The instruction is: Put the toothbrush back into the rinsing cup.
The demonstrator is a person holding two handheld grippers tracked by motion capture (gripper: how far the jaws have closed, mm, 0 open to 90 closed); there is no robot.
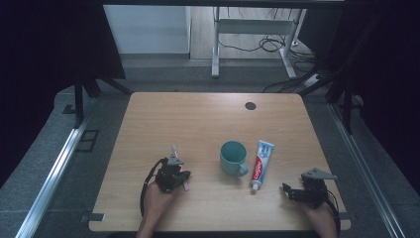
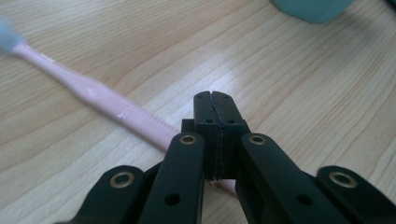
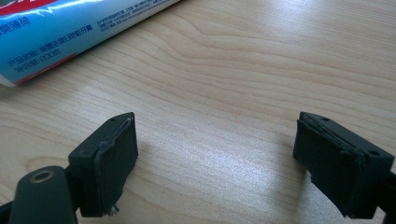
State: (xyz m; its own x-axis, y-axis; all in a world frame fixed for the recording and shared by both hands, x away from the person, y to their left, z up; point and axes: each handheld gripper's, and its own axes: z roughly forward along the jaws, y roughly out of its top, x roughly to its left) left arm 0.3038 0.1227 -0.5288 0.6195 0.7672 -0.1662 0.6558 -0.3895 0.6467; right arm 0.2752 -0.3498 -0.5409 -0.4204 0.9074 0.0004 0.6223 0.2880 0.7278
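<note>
Wooden tabletop carries my pink toothbrush left of the teal mug, light, stiff and slick, left gripper clamped on its handle, right gripper with jaws apart right of the mug

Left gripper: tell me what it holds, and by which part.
The left gripper is shut on the pink toothbrush, gripping the handle's lower part, away from the bristles.

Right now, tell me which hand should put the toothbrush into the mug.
Left. Its tongs are shut on the pink toothbrush, close to the mug. The right tongs stand open over bare table near the toothpaste, which lies between them and the mug.
</note>
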